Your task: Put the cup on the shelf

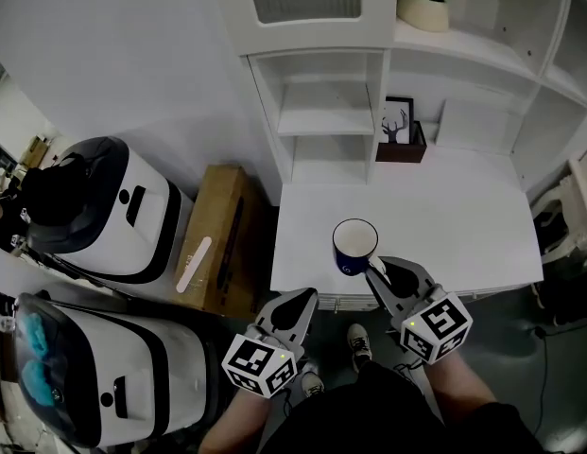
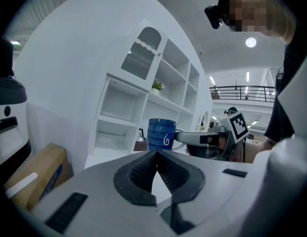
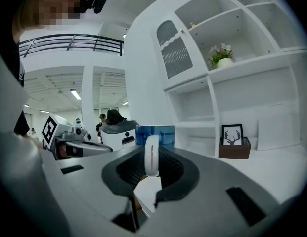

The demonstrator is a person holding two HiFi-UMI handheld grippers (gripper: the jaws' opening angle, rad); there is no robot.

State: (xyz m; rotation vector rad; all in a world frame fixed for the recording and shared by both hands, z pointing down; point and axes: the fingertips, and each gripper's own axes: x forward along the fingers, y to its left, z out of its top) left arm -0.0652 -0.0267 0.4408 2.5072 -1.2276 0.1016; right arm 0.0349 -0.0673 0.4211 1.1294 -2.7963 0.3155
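My right gripper [image 1: 378, 270] jaws clamp the blue mug [image 1: 354, 242] by its handle [image 3: 152, 161]. The left gripper [image 1: 301, 303] jaws are together, empty. The mug is likely stiff, breakable ceramic.

Left gripper [image 1: 303, 301]: held low in front of the torso, jaws pressed together, nothing between them. Right gripper [image 1: 377, 270]: close beside it, slightly further forward, jaws clamped on the handle of the cup [image 1: 354, 243]. Forearms tucked in.

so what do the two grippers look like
They match. The left gripper and right gripper have pale grey plastic bodies that taper to two jaws lined with black ribbed pads. Each carries a white cube printed with black square markers. The person wears dark clothes.
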